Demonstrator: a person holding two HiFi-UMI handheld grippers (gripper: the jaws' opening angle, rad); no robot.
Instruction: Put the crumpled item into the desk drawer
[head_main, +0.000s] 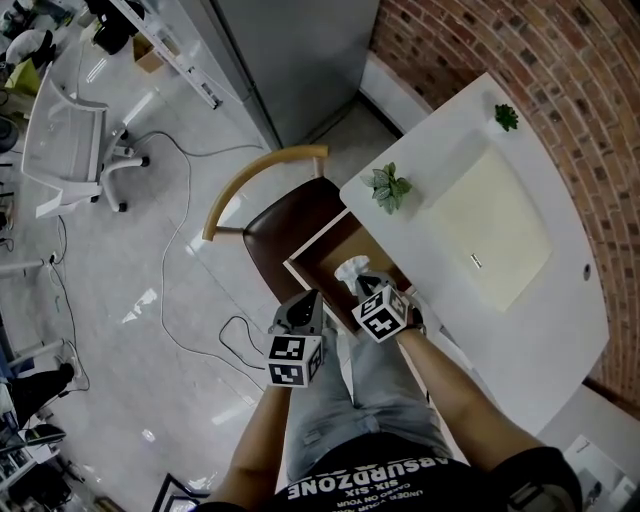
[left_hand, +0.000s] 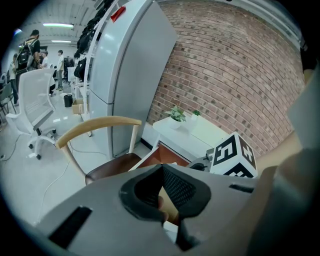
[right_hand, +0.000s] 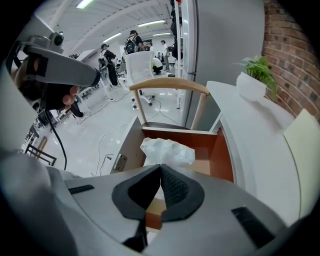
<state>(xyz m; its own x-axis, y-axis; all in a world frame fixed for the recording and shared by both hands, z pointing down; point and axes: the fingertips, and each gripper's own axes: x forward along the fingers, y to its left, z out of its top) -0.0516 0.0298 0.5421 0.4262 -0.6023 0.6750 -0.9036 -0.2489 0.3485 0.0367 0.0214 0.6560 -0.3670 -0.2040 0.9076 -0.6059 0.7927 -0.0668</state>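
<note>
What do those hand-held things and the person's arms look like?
Left tool and right tool: grey bodies, black ribbed pads, each carrying a cube of black-and-white square markers. No cables show. The person wears a short-sleeved black T-shirt with white print; forearms bare.

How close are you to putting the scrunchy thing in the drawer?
Done: the drawer is pulled open. In hand: the right tongs are pinching the crumpled white item over the open drawer. Left: lower it in, let go, and probably push the drawer shut.
</note>
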